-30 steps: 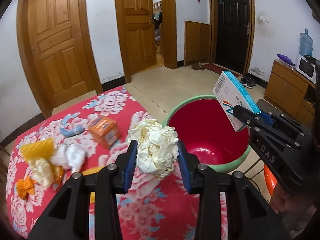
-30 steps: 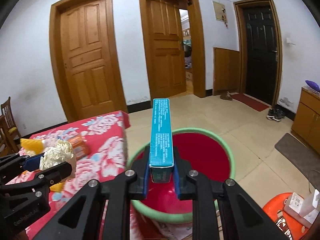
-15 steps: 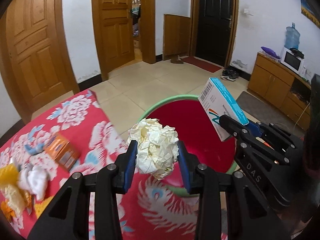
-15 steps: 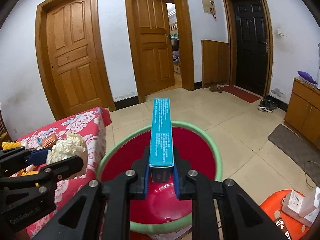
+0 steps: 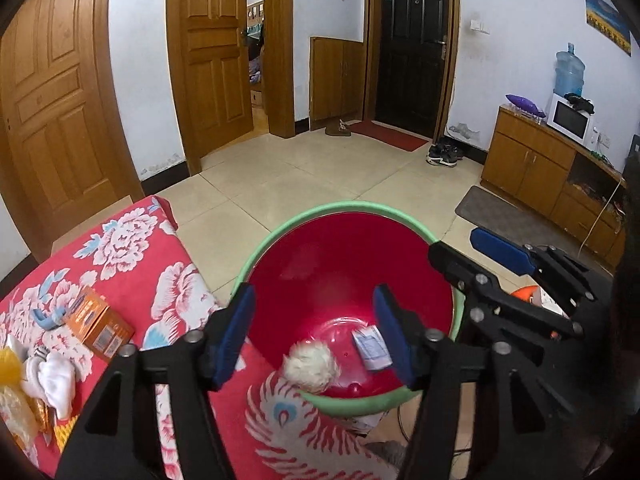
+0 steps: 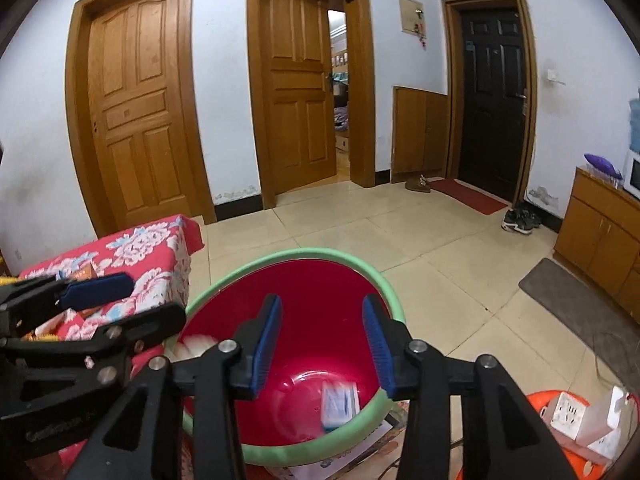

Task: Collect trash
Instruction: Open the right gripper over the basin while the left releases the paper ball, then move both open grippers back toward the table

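Two handheld two-finger grippers hang wide apart-jawed over a red plastic tub with a pale green rim [image 5: 280, 227], neither gripping anything. Left gripper [image 5: 314, 334], black frame w/ blue pads, points fwd and down over the tub's near-left rim, which meets the edge of a table draped in red floral cloth [image 5: 132, 256]. Right gripper [image 6: 322, 350], same build, is angled down into the tub's mouth from the other side; in the left wrist view it crosses the frame at right, jaws spread.

Between and below the left jaws, a crumpled ball of cream-white paper [image 5: 311, 366] sits low in the tub by the near wall, blurred. Just beside it, toward the right pad, a small white-and-blue cardboard box [image 5: 372, 347] is at the tub's bottom; the right wrist view shows it blurred [image 6: 339, 404] near the near rim, below the right jaw. Cannot tell whether either is at rest or mid-fall.

On the cloth, well left of the jaws: an orange carton [image 5: 98, 326], a pale blue curved scrap [image 5: 50, 317], white crumpled wrappers [image 5: 50, 380] and yellow bits cut off by the frame edge. Right view: an orange stool [image 6: 560, 432] bearing white items, partly cropped; the left gripper blocks most of the table.
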Tool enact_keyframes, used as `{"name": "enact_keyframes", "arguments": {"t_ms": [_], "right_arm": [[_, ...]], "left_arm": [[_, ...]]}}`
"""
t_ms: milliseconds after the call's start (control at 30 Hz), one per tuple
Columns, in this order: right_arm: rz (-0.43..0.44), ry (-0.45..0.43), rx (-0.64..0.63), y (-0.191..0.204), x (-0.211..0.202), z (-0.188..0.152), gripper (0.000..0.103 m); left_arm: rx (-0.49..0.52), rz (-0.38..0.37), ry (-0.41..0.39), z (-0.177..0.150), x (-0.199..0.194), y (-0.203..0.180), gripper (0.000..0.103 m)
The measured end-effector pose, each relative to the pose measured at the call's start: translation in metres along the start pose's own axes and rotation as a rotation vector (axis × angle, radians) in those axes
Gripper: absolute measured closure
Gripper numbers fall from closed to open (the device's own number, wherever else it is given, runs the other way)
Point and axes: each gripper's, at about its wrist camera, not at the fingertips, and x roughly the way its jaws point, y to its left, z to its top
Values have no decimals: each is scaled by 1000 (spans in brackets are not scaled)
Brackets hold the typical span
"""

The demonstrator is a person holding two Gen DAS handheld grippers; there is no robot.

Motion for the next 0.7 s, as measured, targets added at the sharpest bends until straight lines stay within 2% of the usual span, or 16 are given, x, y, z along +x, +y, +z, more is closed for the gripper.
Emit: {"name": "enact_keyframes", "arguments": {"t_ms": [167,333,533,700], "right_arm": [[21,14,-8,9,-3,-4,55],[39,26,-21,17,-10,-7,55],[45,31,-29,25,-23,-10,55],[59,16,-51,39,-35,-12,55]], "left_arm": [[24,39,-3,-10,-15,4,37],[-24,30,-4,-14,-29,14,37],[-51,64,-44,-19,-55,25,37],[-82,89,-36,-28,-68,34,37]]}}
